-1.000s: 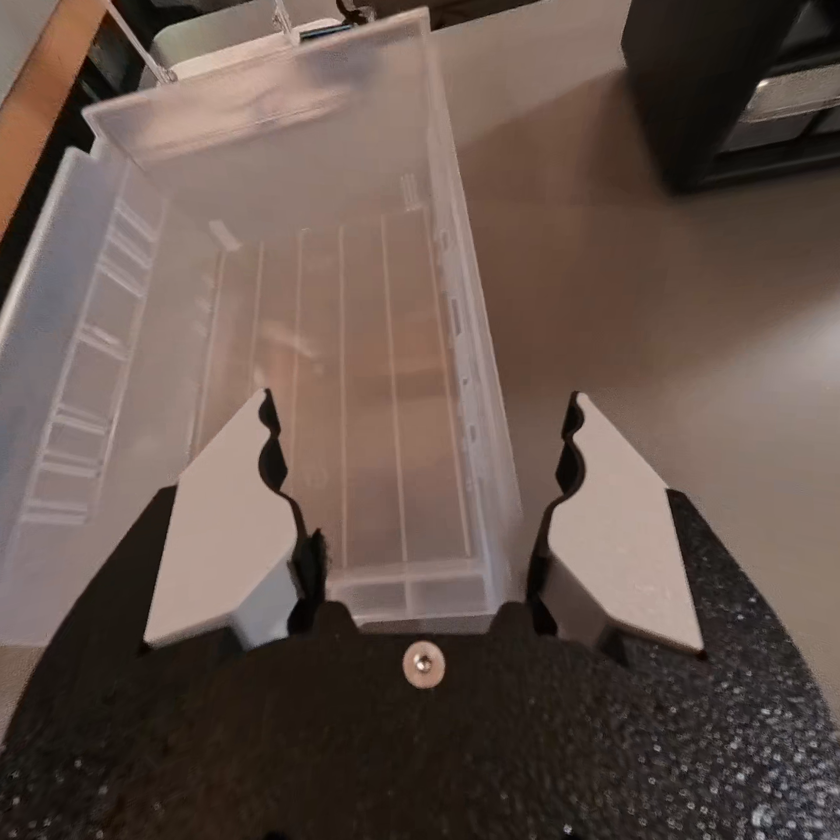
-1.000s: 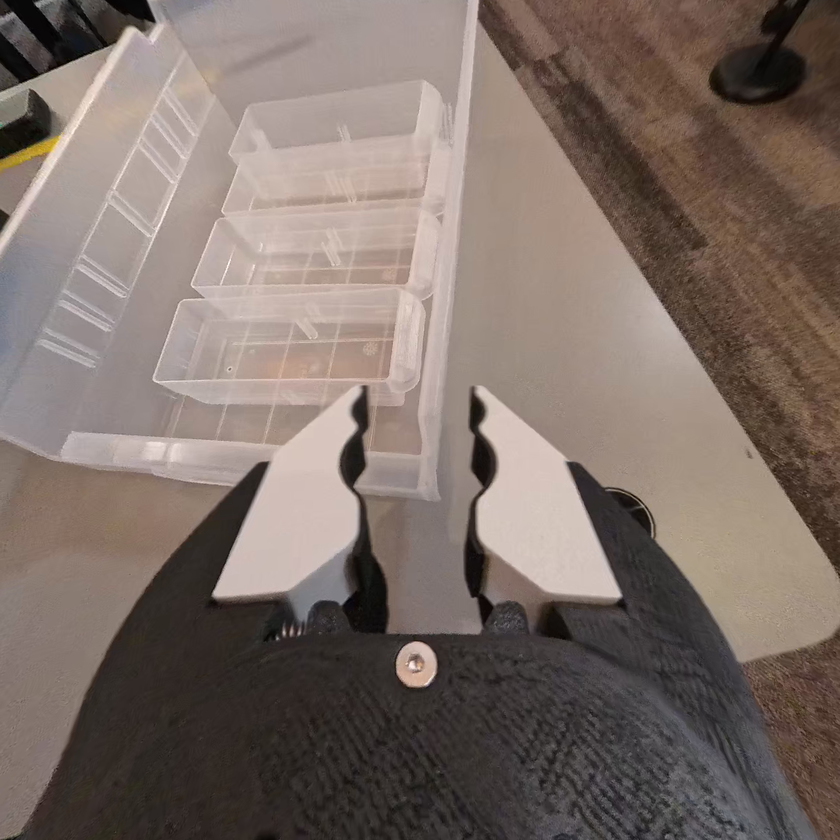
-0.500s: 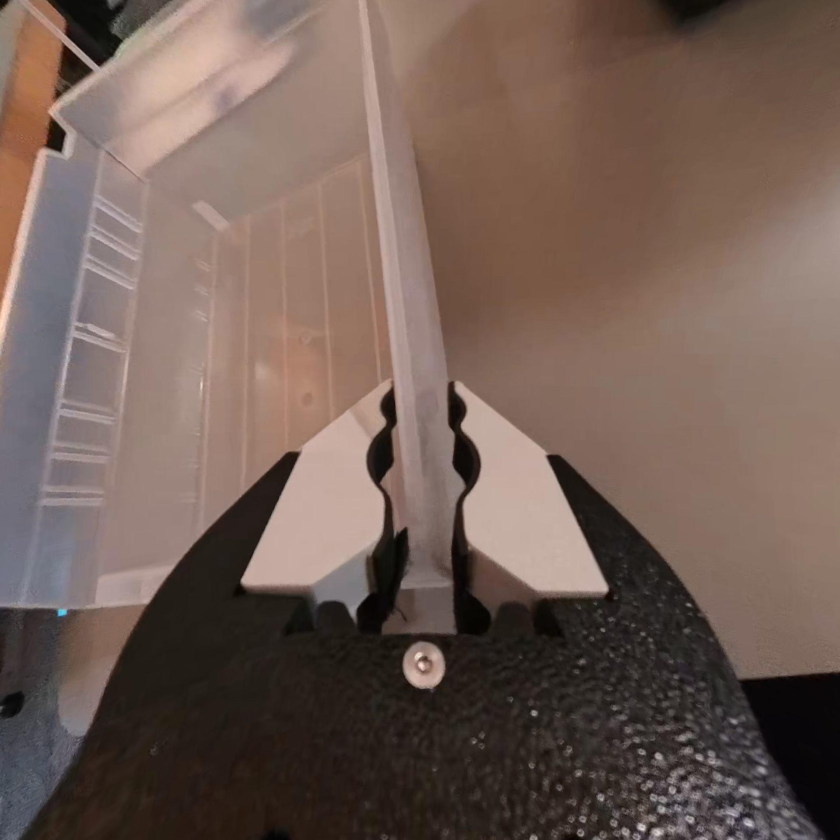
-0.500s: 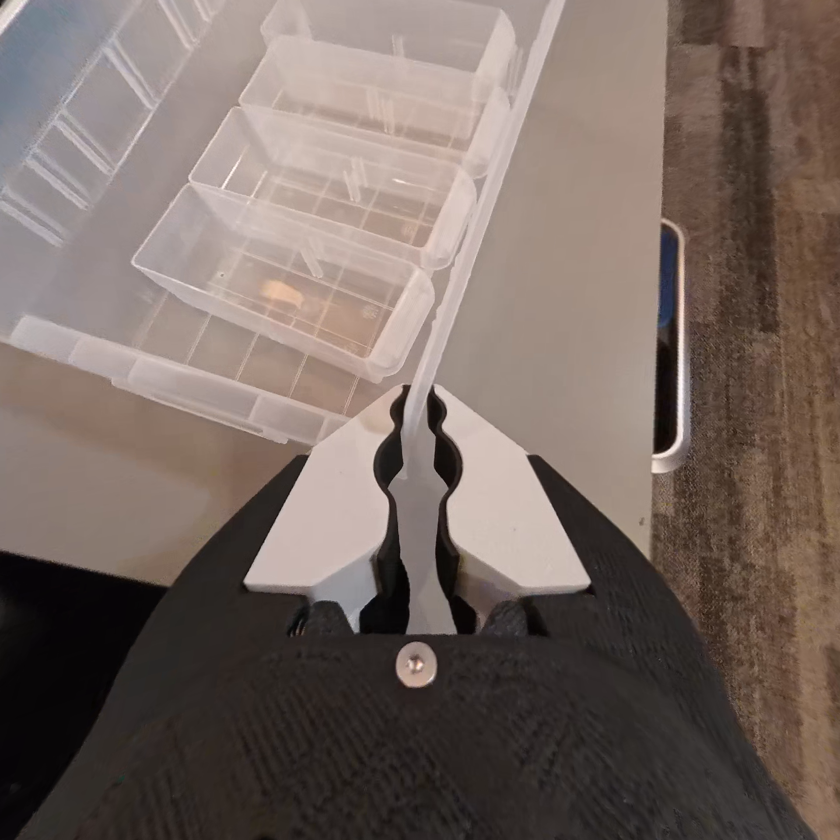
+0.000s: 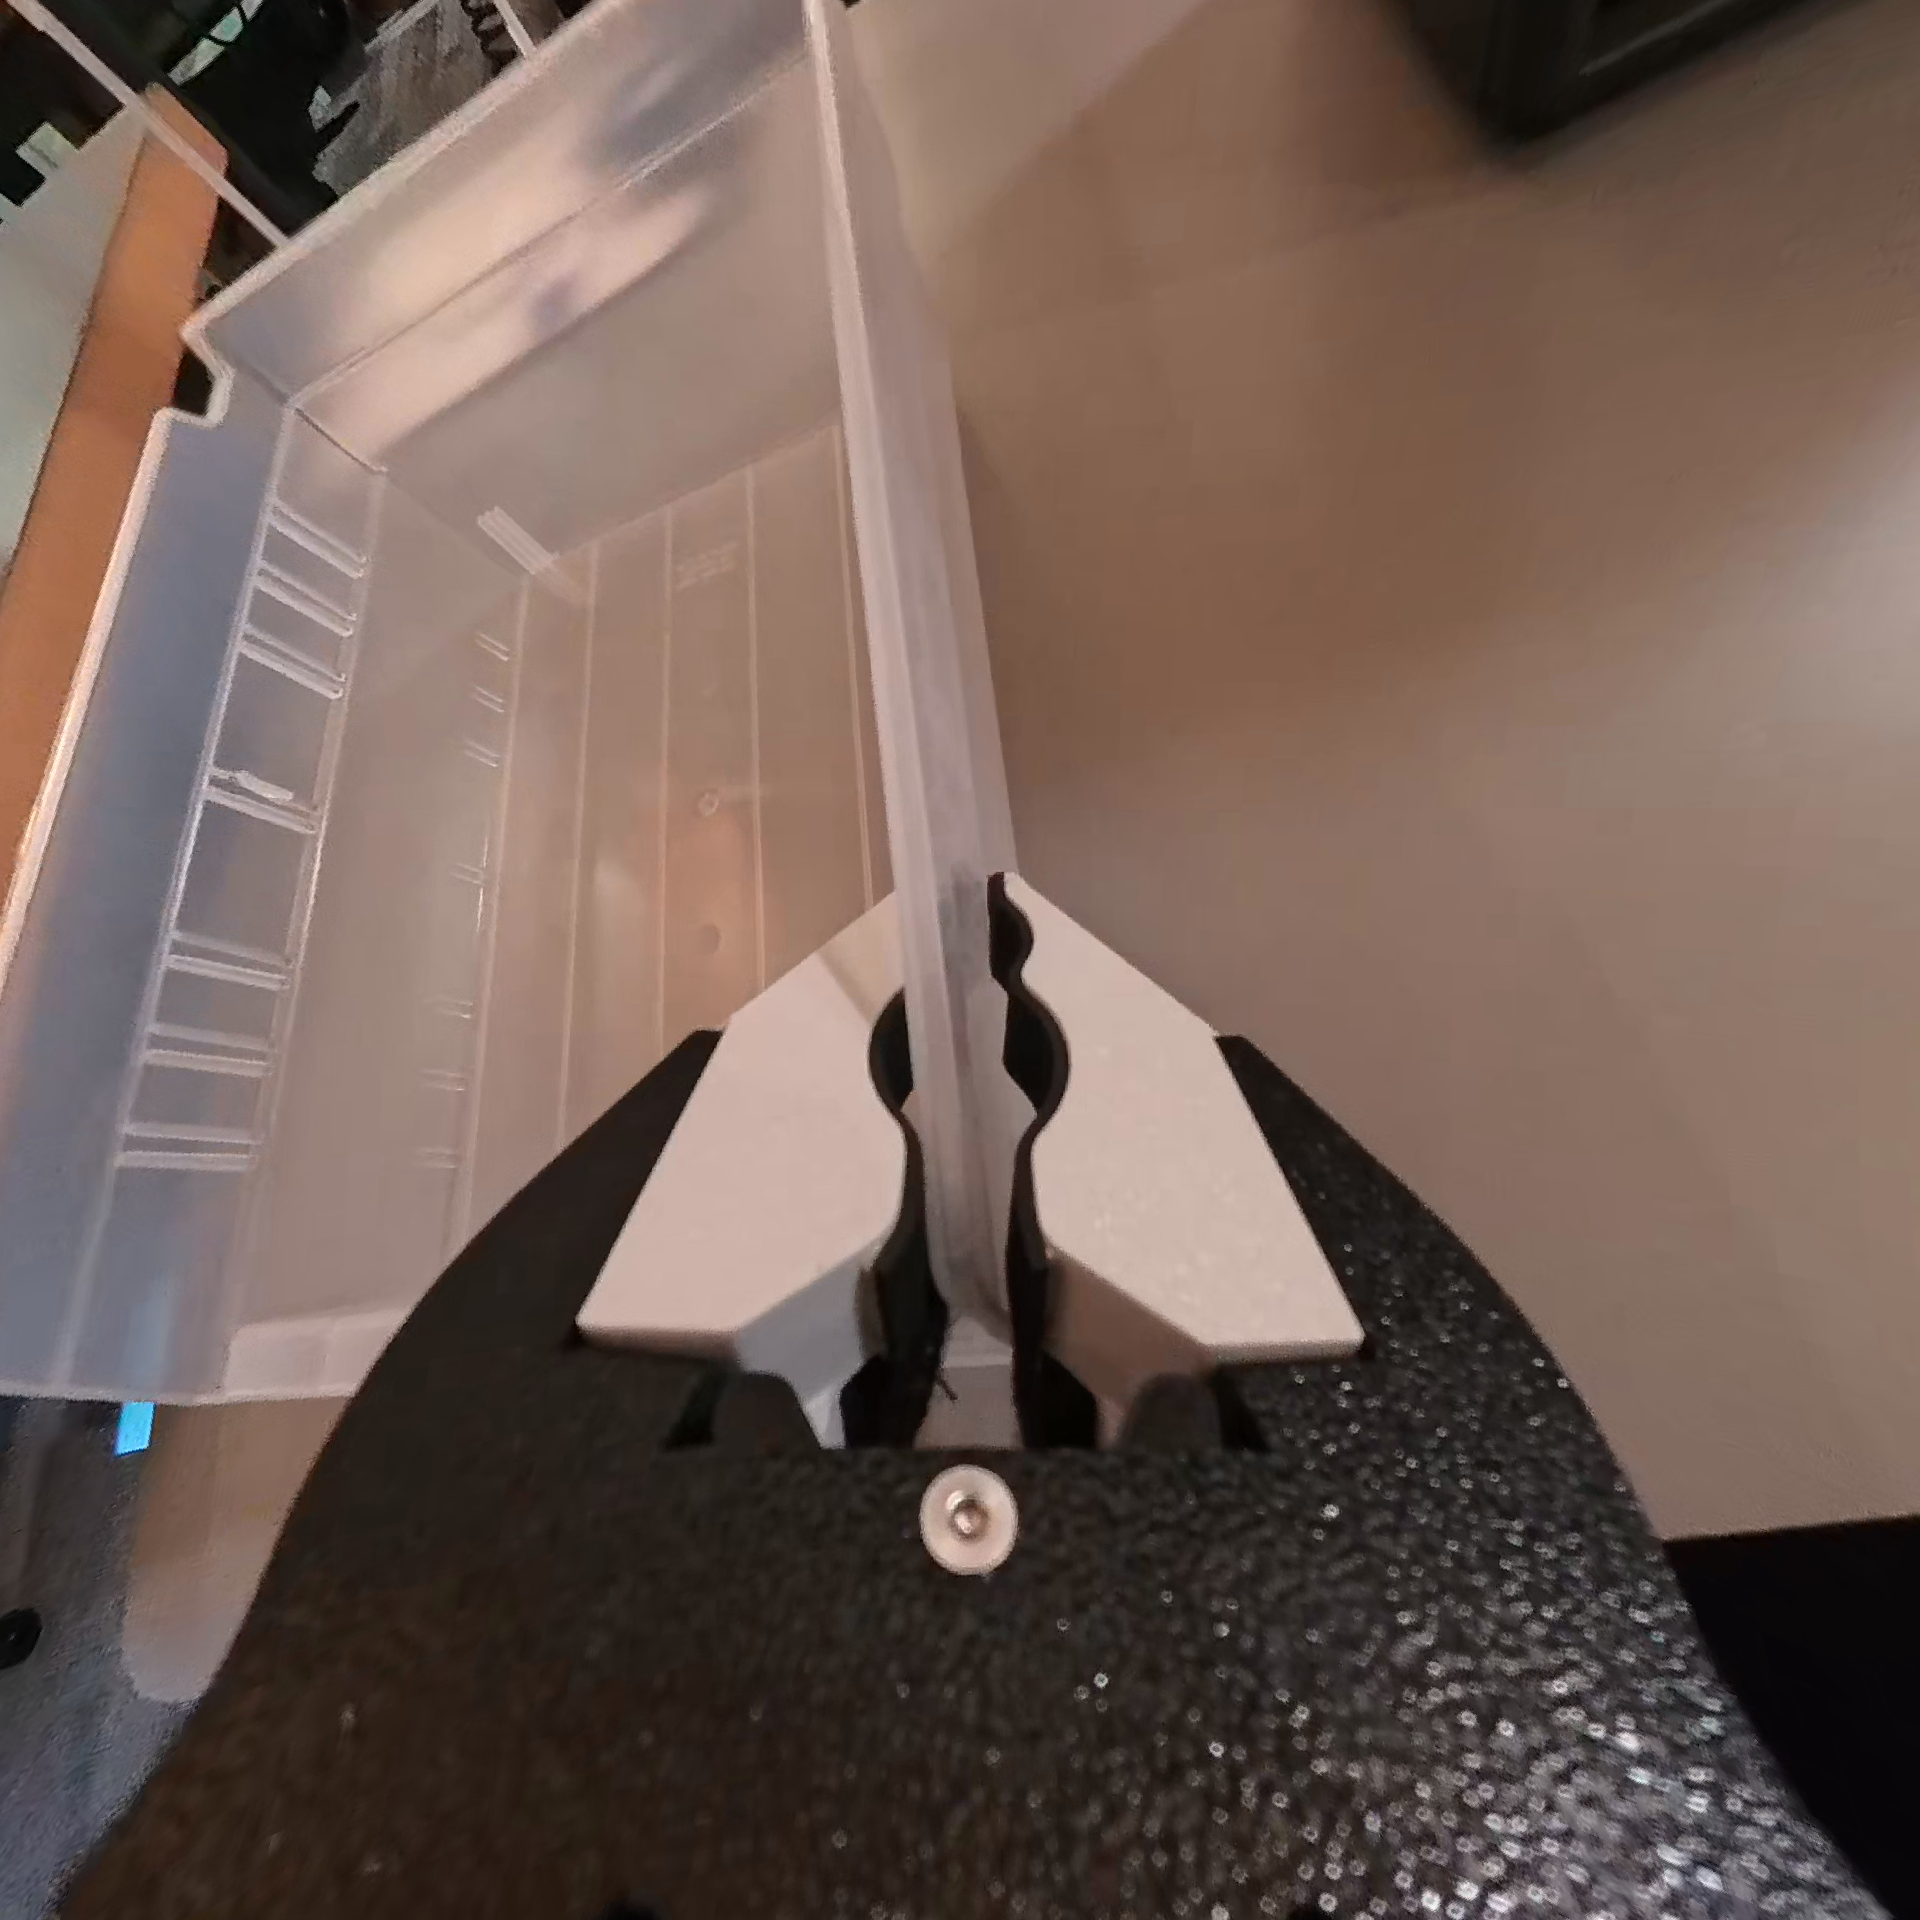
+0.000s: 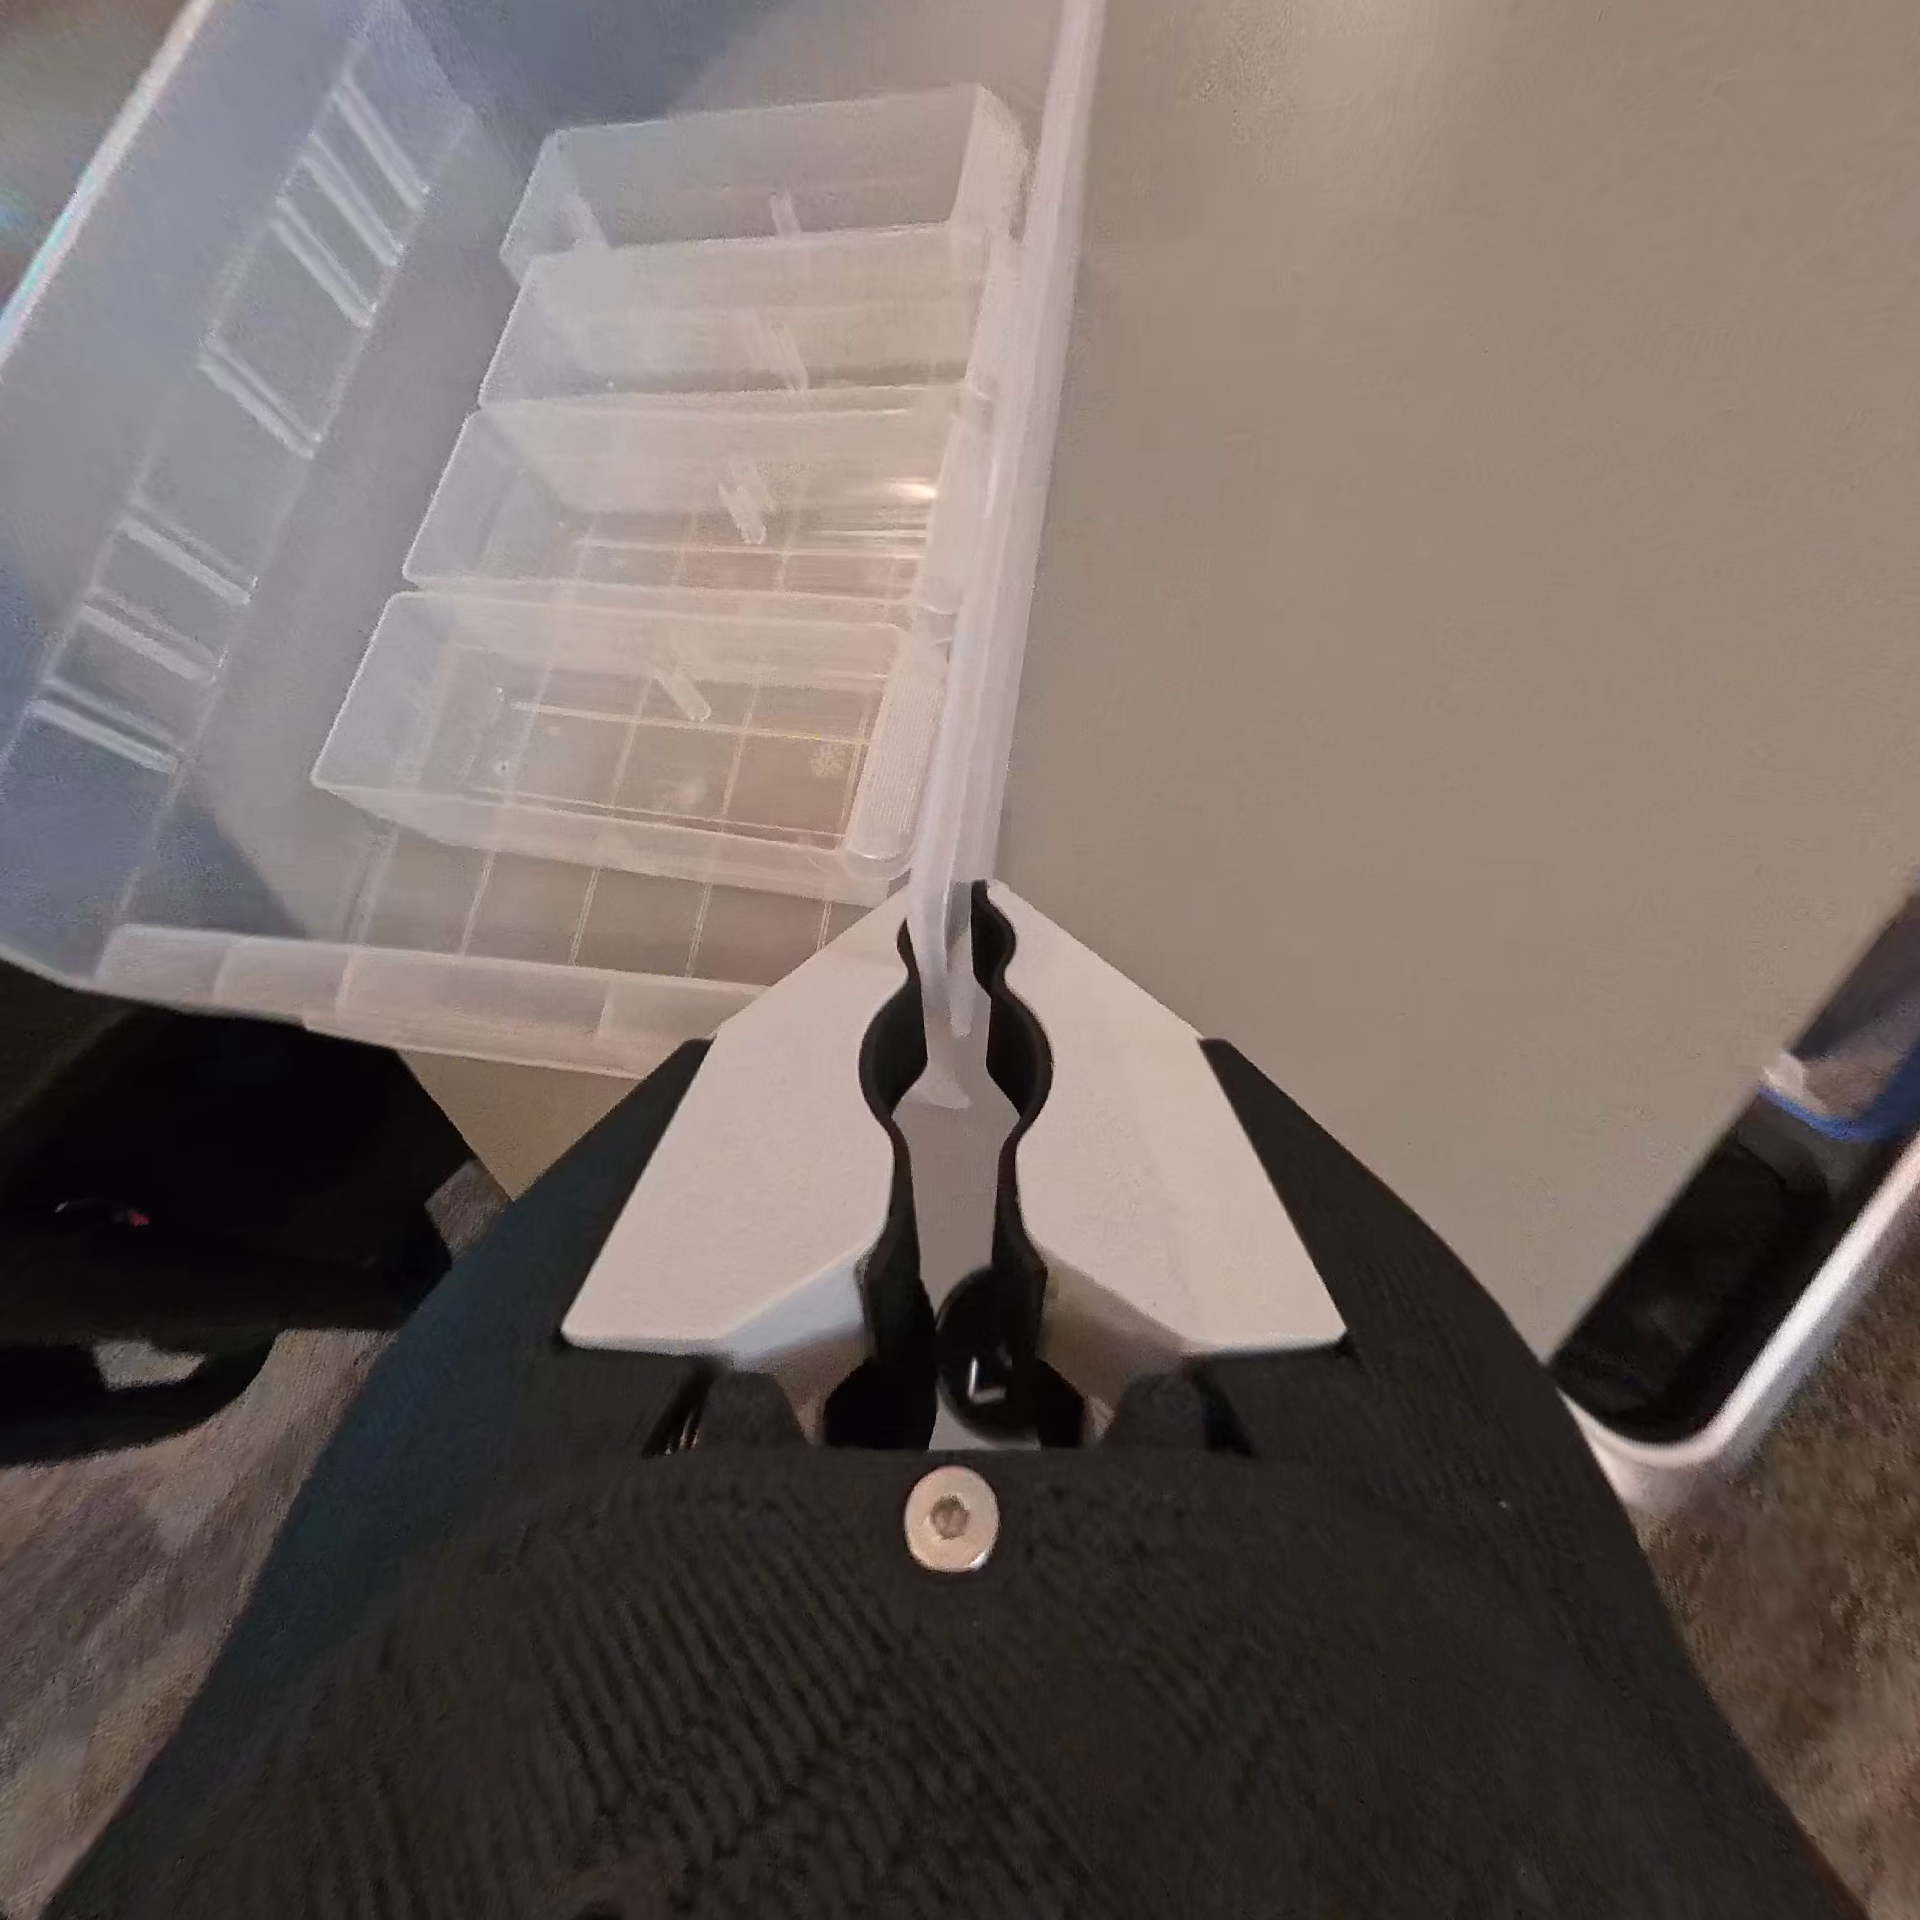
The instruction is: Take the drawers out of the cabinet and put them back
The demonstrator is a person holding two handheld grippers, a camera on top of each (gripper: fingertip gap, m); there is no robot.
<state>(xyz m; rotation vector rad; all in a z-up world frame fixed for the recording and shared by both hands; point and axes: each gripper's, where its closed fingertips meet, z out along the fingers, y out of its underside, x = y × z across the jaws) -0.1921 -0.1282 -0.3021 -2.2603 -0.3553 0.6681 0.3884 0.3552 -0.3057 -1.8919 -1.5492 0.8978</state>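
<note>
The cabinet is being gripped by both claws on its right side wall, so that thin frosted edge is running straight out from between the fingers. The left claw is being clamped on the wall, with the empty shell lying off to its left. The right claw is being pinched on the wall too, and four drawers are being seen inside, just left of it, over the table.
</note>
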